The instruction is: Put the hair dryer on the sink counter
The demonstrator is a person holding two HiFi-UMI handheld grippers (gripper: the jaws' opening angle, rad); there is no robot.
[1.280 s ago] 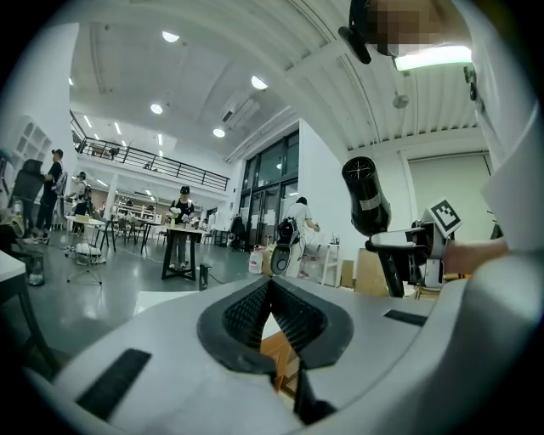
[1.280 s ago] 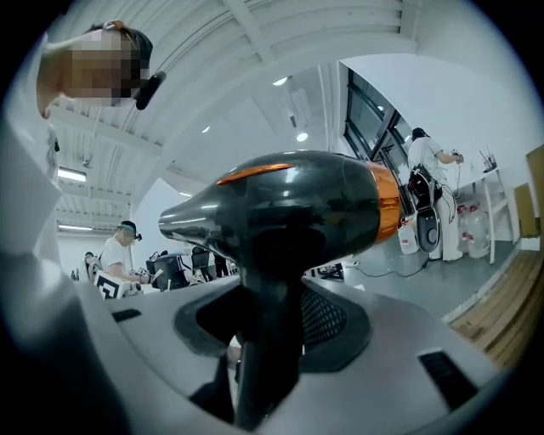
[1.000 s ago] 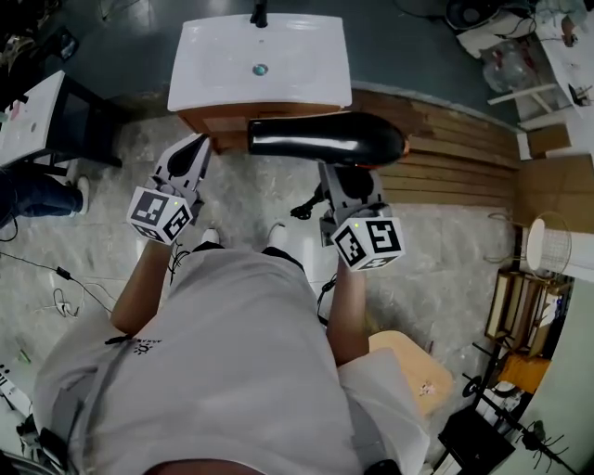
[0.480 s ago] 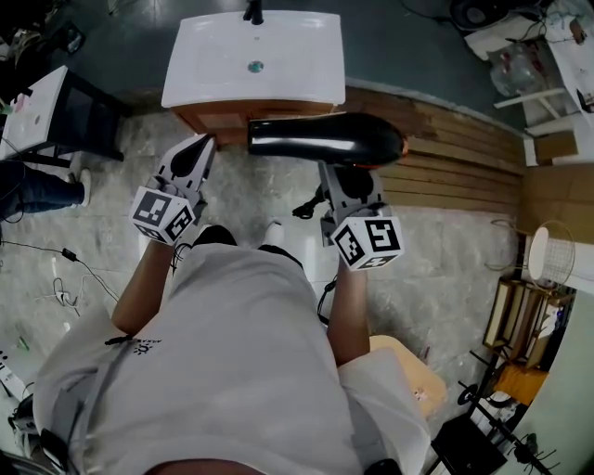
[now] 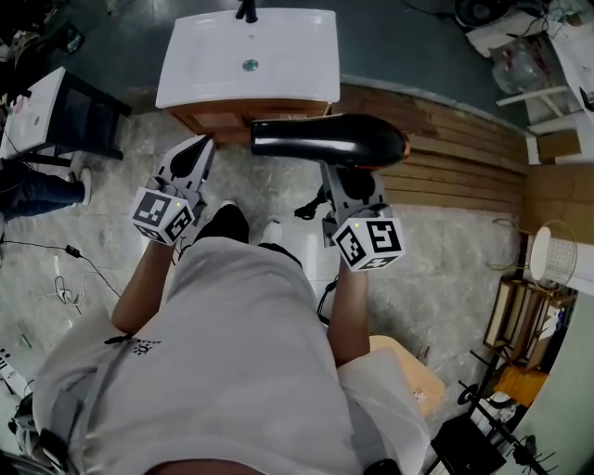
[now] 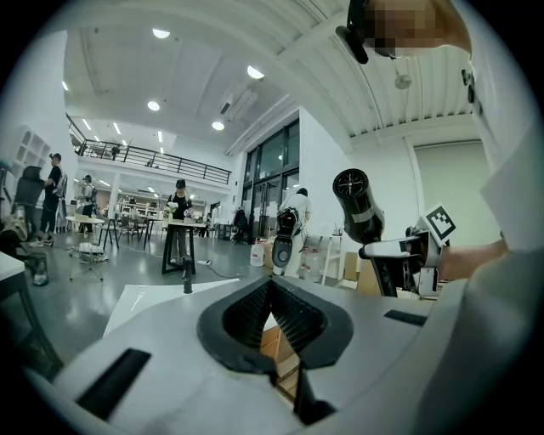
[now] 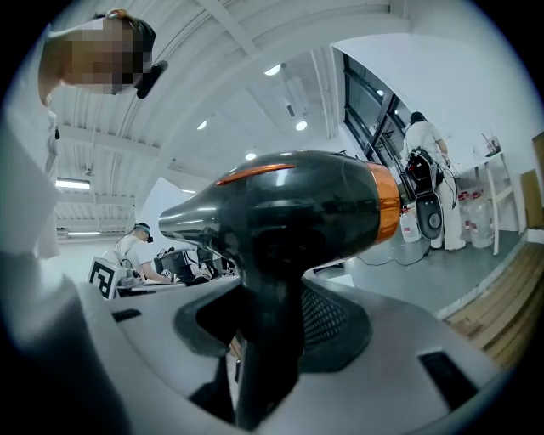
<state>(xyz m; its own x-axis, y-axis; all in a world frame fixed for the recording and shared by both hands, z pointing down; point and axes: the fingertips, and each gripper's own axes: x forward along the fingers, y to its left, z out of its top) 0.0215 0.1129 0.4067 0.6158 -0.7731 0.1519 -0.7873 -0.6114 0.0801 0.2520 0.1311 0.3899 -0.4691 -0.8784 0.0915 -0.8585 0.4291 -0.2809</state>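
My right claw [image 5: 345, 178] clamps the hair dryer [image 5: 329, 140] by its handle, in the air short of the sink counter [image 5: 288, 65], my left claw [image 5: 197, 148] closed empty; the heavy head could twist loose.

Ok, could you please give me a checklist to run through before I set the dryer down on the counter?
1. Grip: right gripper shut on dryer: ok.
2. Spare hand: left gripper shut, nothing in it: ok.
3. Position: dryer over counter: not ok, it seems short of the front edge.
4. Landing spot: bare counter either side of the basin, only tap and drain show: ok.
5. Height of dryer above counter: cannot tell.
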